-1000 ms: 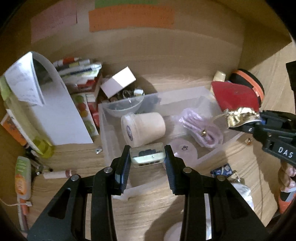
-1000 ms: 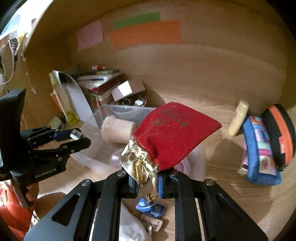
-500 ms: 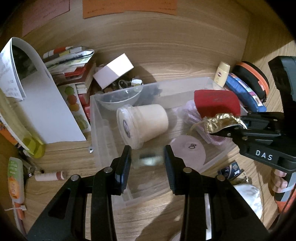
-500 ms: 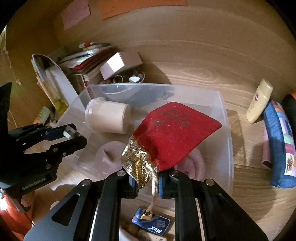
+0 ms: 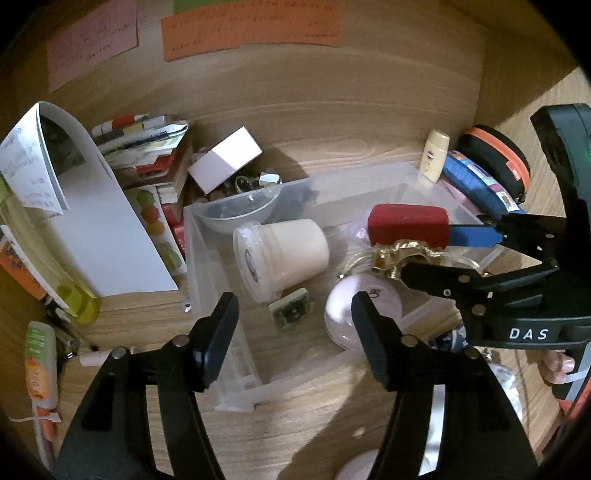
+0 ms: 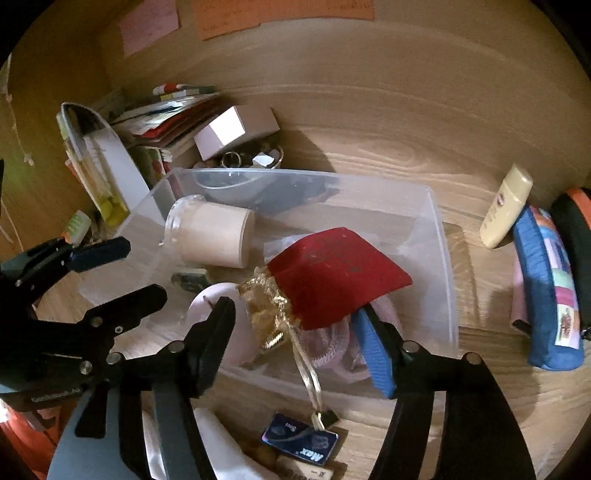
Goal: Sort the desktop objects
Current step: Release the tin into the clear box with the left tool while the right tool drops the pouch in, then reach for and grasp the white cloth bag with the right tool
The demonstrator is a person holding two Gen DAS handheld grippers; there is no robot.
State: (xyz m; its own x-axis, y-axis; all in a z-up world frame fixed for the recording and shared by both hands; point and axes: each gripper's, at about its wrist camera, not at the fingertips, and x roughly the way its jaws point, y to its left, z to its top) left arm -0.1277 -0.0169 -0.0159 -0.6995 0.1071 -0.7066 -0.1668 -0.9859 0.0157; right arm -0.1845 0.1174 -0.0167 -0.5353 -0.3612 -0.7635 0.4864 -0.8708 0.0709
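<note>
clear bin (image 5: 207, 236): landmark, sits on the wood surface (image 5: 332, 122); everything below is placed from it.
left gripper (image 5: 293, 345): over the bin's near wall, jaws have just been opening, now wide apart, nothing between them.
small square item (image 5: 291, 312): lies loose on the bin floor beside the cream tub (image 5: 280, 254); looks hard, light, glossy; can't tell what it is. Take it by two opposite flat edges.
right gripper (image 6: 295, 332): over the bin's near-right part, jaws have just been opening; pouch sits between them but the pads don't press it.
red pouch (image 6: 336, 277): in the bin, resting on a pink corded bundle (image 6: 328, 350); gold neck (image 6: 266, 310) toward the gripper, its ribbon trailing over the near wall to outside the bin.
pouch handling: soft velvet-like cloth, light, floppy, not fragile; best pinched at the gathered gold neck, since the body would sag.
cream tub handling: on its side in the bin, round, likely to roll; grab across the body.
readable text: "DAS" on the right gripper body; "Max" on a blue packet (image 6: 301, 441) just outside the near wall.
wall notes (image 5: 251, 29): behind the bin, writing too small to read.
bottle (image 6: 506, 206): right of the bin, label unreadable.
</note>
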